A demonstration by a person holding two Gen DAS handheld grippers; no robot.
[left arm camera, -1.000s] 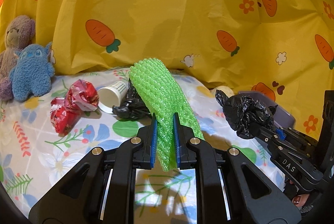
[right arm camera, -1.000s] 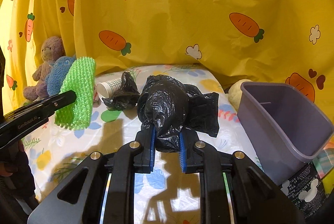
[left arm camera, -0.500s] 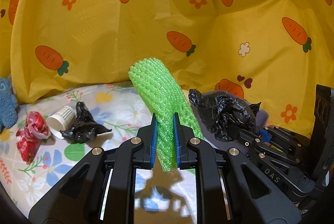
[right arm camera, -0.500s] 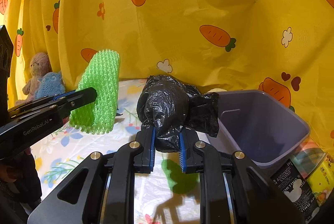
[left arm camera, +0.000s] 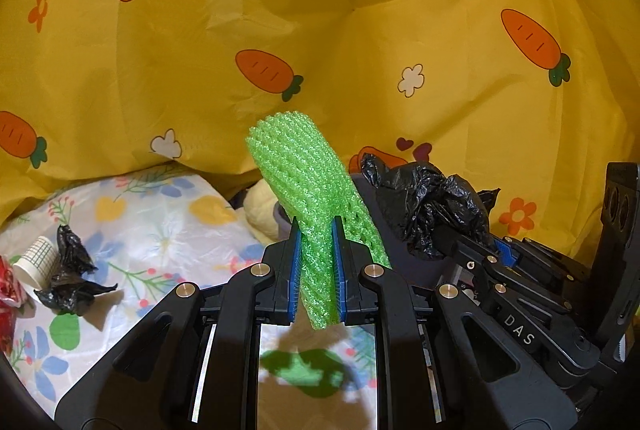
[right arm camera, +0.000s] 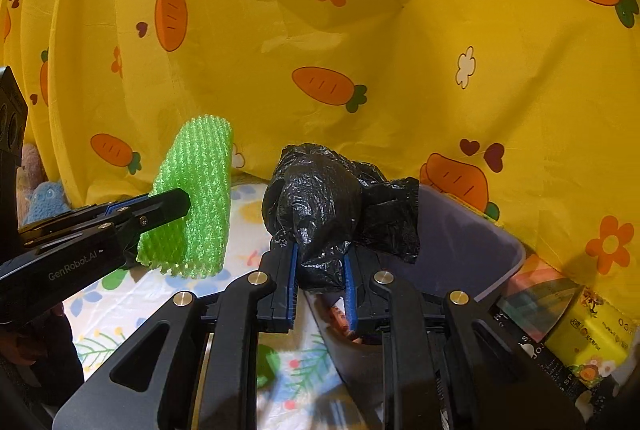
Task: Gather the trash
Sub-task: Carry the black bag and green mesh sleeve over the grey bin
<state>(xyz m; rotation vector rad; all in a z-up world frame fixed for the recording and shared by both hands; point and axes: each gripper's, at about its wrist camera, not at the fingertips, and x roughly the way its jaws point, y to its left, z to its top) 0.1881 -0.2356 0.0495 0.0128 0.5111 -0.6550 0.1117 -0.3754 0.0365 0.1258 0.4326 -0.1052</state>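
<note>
Green foam net [left arm camera: 308, 205] clamped upright in left gripper [left arm camera: 316, 270], off the table. Crumpled black bag [right arm camera: 320, 205] clamped in right gripper [right arm camera: 320, 282], at the purple bin [right arm camera: 480, 254] rim. 2 grippers side by side above floral cloth [left arm camera: 160, 213].

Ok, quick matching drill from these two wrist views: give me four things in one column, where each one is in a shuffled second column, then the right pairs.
Things:
1. green foam net
2. held black bag
3. paper cup
4. purple bin

Places:
A. lying on the floral cloth beside another crumpled black bag
B. clamped in the left claw
C. standing just behind the right claw
D. clamped in the right claw

Pairs: 1-B, 2-D, 3-A, 4-C
</note>
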